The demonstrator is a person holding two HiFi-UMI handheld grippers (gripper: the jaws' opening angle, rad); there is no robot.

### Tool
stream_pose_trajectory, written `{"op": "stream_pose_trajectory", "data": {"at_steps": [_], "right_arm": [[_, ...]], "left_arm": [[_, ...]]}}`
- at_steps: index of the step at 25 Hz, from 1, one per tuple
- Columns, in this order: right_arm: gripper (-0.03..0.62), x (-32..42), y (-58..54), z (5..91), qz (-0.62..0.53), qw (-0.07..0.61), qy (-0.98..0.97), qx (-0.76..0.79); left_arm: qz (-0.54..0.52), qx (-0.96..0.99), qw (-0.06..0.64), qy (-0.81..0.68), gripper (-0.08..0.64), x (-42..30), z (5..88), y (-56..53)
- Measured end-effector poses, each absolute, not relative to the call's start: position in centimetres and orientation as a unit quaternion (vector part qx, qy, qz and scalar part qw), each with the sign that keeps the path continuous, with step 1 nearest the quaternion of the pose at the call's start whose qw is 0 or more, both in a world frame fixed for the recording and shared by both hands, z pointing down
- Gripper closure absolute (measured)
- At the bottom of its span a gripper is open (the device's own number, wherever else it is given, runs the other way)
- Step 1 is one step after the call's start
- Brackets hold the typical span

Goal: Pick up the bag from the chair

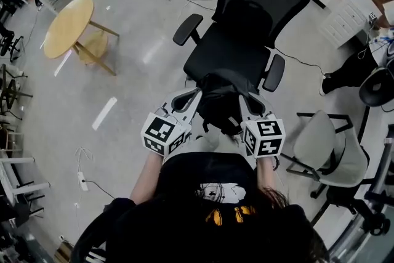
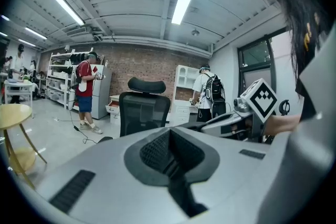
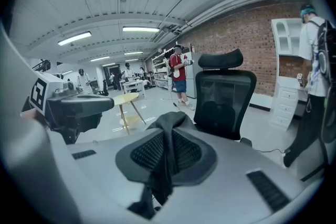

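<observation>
A black bag (image 1: 218,105) hangs in front of the empty seat of the black mesh office chair (image 1: 240,40), held up between my two grippers. The right gripper (image 3: 165,152) is shut on a fold of the bag's dark fabric (image 3: 169,122), which sticks up above the jaws and trails below them. The left gripper (image 2: 170,157) is shut too, with a thin dark strip of the bag pinched low between its pads. In the head view the left gripper (image 1: 198,95) and the right gripper (image 1: 241,99) flank the bag. The chair (image 2: 144,110) (image 3: 223,97) stands just beyond both.
A round wooden table (image 1: 69,24) stands to the left. A grey chair (image 1: 323,145) sits close on the right, white drawers (image 1: 345,18) behind it. A power strip (image 1: 82,180) and cables lie on the floor. People stand beyond the chair (image 2: 84,86) (image 2: 210,93).
</observation>
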State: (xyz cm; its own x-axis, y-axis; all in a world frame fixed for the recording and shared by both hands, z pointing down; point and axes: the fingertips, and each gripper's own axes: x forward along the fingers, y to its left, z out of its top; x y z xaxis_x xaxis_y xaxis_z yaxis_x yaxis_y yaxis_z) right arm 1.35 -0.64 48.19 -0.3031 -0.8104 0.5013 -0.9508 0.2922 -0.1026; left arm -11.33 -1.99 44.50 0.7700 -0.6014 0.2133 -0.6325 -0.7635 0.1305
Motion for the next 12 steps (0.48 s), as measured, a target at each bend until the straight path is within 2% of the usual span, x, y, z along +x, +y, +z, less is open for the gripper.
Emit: {"op": "stream_pose_trajectory", "data": {"at_steps": [12], "right_arm": [[0.557,0.34,-0.34,47.95,0.187,0.185,-0.779,0.569]], "left_arm": [[0.065,0.942,0.092,-0.315,0.555,-11.80,44.13,-1.11]]}}
